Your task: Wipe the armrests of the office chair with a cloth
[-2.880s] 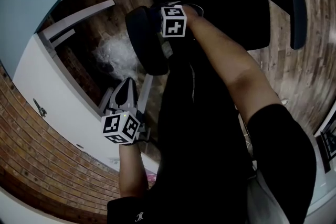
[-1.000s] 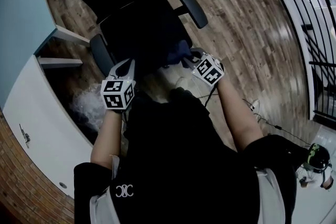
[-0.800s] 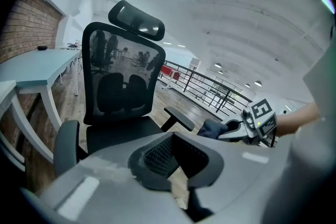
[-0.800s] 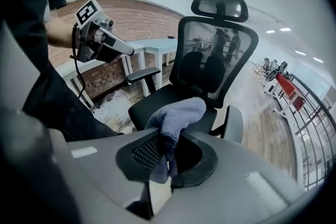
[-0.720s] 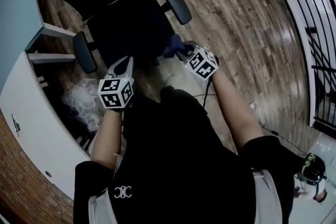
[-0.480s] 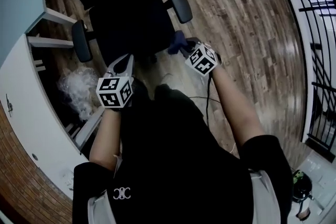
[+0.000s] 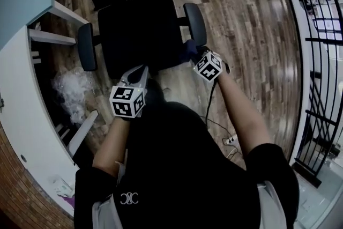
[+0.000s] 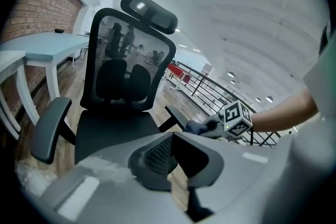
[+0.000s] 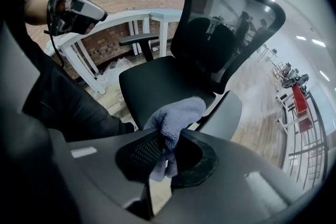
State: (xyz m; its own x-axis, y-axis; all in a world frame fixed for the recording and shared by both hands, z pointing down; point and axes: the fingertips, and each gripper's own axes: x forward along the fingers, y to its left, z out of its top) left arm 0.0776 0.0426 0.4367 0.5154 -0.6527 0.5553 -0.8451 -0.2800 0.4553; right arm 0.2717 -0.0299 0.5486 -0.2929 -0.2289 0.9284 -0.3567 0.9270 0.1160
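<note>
A person's right gripper, clamped on a blue-grey cloth, hovers just beside the near end of the right armrest, at three o'clock on the office chair. The left gripper, jaws together on nothing, hangs at six o'clock. The wipe looks about to begin. The next move likely calls for pressing the cloth down and drawing it along the pad toward twelve o'clock.
</note>
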